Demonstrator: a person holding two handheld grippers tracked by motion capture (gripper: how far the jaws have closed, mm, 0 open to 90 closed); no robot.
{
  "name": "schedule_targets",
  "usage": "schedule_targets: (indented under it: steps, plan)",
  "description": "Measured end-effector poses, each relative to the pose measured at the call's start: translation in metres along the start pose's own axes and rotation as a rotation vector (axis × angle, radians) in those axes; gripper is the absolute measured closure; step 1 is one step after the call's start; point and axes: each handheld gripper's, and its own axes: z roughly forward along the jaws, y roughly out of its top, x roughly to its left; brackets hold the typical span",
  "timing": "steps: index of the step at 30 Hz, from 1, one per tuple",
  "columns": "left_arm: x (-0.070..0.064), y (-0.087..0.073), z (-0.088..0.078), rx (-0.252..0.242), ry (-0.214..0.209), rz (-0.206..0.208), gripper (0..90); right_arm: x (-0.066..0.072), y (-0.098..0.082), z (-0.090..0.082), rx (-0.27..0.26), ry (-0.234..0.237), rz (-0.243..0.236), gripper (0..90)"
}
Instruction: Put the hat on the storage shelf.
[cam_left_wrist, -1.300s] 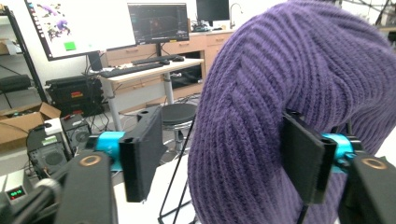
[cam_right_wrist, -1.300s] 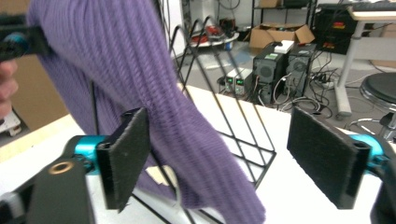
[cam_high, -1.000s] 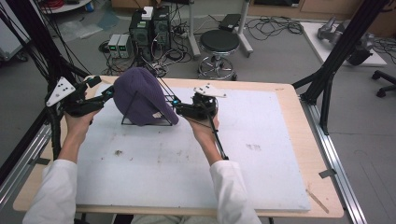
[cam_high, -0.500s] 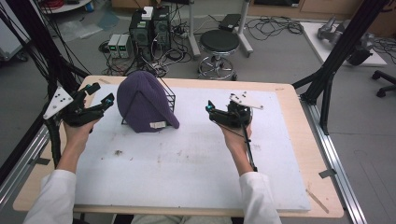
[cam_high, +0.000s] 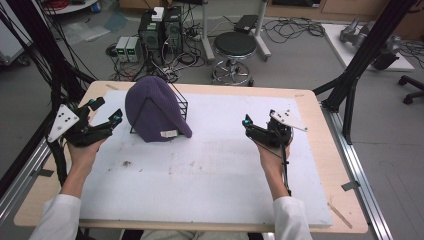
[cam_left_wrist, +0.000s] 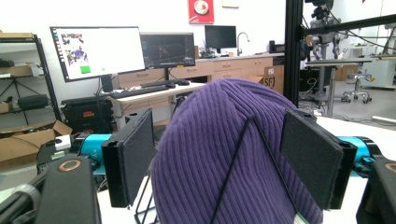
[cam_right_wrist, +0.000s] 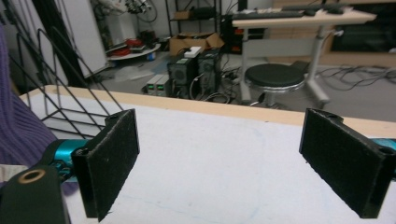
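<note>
A purple knit beanie (cam_high: 152, 111) is draped over a black wire rack (cam_high: 181, 106) at the back left of the white mat (cam_high: 215, 170). My left gripper (cam_high: 106, 111) is open just left of the beanie, apart from it. In the left gripper view the beanie (cam_left_wrist: 219, 140) rises beyond the open left gripper (cam_left_wrist: 224, 158), with a rack wire across its front. My right gripper (cam_high: 248, 125) is open over the mat, well to the right of the rack. In the right gripper view nothing sits inside the right gripper (cam_right_wrist: 224, 158), and the rack (cam_right_wrist: 60, 93) and beanie (cam_right_wrist: 18, 126) are at the left.
The mat lies on a wooden table (cam_high: 310, 100). Black frame posts (cam_high: 350, 80) stand at the table's right and left sides. Beyond the far edge are a round stool (cam_high: 235, 47) and computer cases (cam_high: 160, 27) on the floor.
Both grippers have drawn away from the beanie. The right one moved far right across the mat, the left one back to the left. The beanie stays on the rack.
</note>
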Motion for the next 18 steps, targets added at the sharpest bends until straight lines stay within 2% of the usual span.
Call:
schedule_targets:
  steps: [5, 7, 9, 11, 14, 16, 18]
  plan:
    - [-0.006, -0.006, -0.007, 0.002, 0.019, 0.0, 25.6, -0.007, -0.008, -0.012, 0.008, -0.019, -0.007, 11.4]
    - [-0.009, -0.008, -0.009, 0.001, 0.021, -0.002, 25.3, -0.01, -0.009, -0.016, 0.031, -0.023, 0.003, 10.4]
    - [-0.012, -0.01, -0.012, -0.002, 0.026, -0.005, 25.1, -0.012, -0.011, -0.022, -0.003, -0.035, -0.002, 10.4]
    - [-0.015, -0.012, -0.014, -0.003, 0.029, -0.012, 25.0, -0.013, -0.014, -0.027, -0.009, -0.048, -0.01, 10.4]
    - [-0.019, -0.015, -0.018, -0.008, 0.04, -0.02, 24.6, -0.017, -0.02, -0.033, -0.001, -0.056, -0.001, 10.4]
    - [-0.021, -0.018, -0.021, -0.008, 0.047, -0.027, 24.6, -0.02, -0.021, -0.036, 0.026, -0.063, 0.001, 10.4]
    - [-0.024, -0.02, -0.023, -0.006, 0.052, -0.031, 24.5, -0.022, -0.023, -0.04, 0.004, -0.069, 0.006, 10.4]
